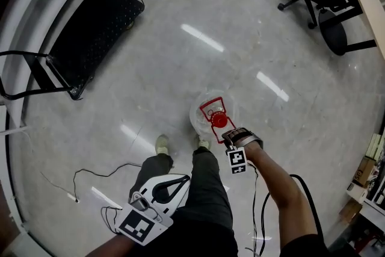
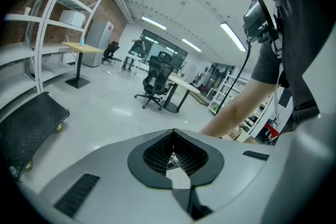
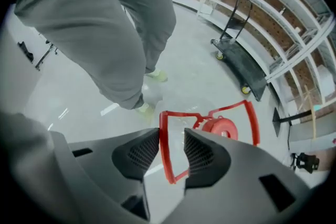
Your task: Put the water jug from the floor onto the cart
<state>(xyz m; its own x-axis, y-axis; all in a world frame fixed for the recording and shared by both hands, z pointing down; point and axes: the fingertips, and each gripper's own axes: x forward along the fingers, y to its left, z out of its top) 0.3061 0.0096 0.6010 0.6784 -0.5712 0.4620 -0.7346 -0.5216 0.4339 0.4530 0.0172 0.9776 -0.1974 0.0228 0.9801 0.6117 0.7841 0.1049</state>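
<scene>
Status: nothing moved yet, the pickup is only being set up.

- Floor (image 1: 180, 21): the water jug (image 1: 203, 112) stands on it, upright, just ahead of the person's shoes.
- Cart (image 1: 96, 33): flat black deck, nothing on it, well apart from the jug, up-left in the head view.
- Left hand-held gripper (image 2: 172, 135): jaws together, nothing between them, held low and away from the jug.
- Right hand-held gripper (image 3: 170, 140): pointing down over the jug top, jaws apart. One bar of the red handle (image 3: 164, 150) sits between the pads, close against one pad, not clamped.

Left to do, as I read it: close on the handle, lift, carry to the cart, set down.
</scene>
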